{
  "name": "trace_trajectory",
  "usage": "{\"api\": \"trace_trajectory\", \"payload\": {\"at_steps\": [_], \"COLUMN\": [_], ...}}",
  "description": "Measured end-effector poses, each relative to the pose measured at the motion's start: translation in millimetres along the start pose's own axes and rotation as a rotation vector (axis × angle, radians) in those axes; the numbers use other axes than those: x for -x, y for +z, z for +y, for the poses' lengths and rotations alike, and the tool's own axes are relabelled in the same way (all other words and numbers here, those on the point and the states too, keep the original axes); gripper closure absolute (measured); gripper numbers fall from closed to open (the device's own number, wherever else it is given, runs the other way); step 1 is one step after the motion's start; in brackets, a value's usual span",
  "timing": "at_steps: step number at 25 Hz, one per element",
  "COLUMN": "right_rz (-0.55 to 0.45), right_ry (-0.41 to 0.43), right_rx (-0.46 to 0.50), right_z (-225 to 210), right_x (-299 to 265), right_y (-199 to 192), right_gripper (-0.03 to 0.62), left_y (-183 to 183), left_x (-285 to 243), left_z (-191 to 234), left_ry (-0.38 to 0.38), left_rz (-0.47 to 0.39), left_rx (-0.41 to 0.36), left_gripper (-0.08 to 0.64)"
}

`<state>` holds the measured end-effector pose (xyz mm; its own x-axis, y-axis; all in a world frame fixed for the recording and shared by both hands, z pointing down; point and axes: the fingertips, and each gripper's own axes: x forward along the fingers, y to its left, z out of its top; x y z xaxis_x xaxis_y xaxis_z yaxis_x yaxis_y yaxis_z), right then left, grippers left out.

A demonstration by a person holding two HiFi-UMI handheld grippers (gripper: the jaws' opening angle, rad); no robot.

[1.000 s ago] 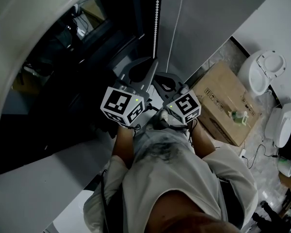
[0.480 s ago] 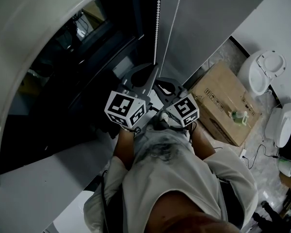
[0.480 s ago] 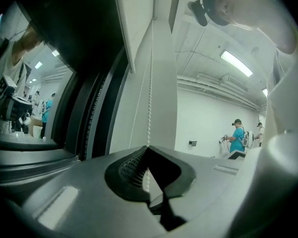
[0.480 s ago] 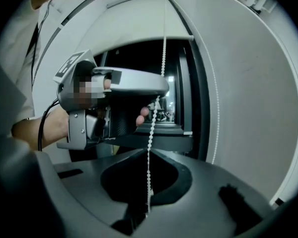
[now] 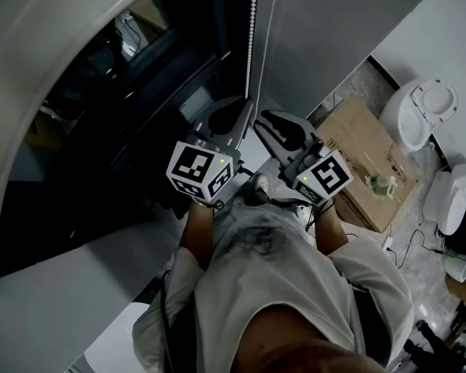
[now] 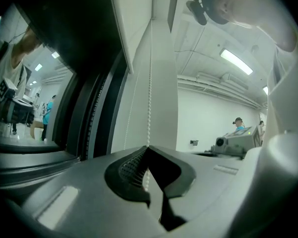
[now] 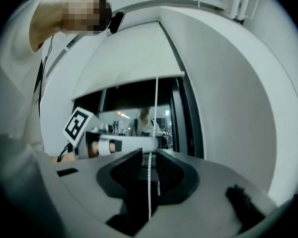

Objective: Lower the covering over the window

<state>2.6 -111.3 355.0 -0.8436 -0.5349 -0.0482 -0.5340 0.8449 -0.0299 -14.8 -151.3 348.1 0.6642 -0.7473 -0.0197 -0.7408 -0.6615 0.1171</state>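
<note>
Your left gripper (image 6: pixel 148 148) is pinched shut on the chain (image 6: pixel 149 103), its tips meeting right on the beads. Just right of that chain, your right gripper (image 7: pixel 149 155) stands spread, with a bead strand running loose through the gap. Far up the chain, the blind (image 7: pixel 129 58) hangs only partway down, its bottom edge above the dark window (image 7: pixel 134 95). You look to be mid-pull, hand over hand. Next, probably: close the right gripper on its strand before the left lets go, then draw straight down.
</note>
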Motion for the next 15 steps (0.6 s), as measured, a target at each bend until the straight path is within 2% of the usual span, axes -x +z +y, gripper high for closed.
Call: {"api": "trace_trajectory", "payload": {"at_steps": [2,5,8,15], "right_rz": [-0.059,-0.098,-0.133,-0.196], "right_ry": [-0.012,-0.011,-0.001,0.027], "right_rx": [0.022,0.109,0.156,0.193], "right_z": [-6,-12,-15,-16], "right_x": [-1,-8,-17,-41], "right_y": [29,61,88,120], "right_gripper": [0.503,0.503,0.503,0.505], "left_y": [0,0,0,-2], "left_x": [0,0,-1,-3], "left_z": [-1,-2,-5,-9], "left_ry": [-0.001,-0.003,-0.005,-0.014], "left_rz": [0.002,0.005,0.011,0.017], "left_rx": [-0.007,-0.008,-0.014,-0.024], "left_gripper": [0.551,0.549,0.549,0.549]}}
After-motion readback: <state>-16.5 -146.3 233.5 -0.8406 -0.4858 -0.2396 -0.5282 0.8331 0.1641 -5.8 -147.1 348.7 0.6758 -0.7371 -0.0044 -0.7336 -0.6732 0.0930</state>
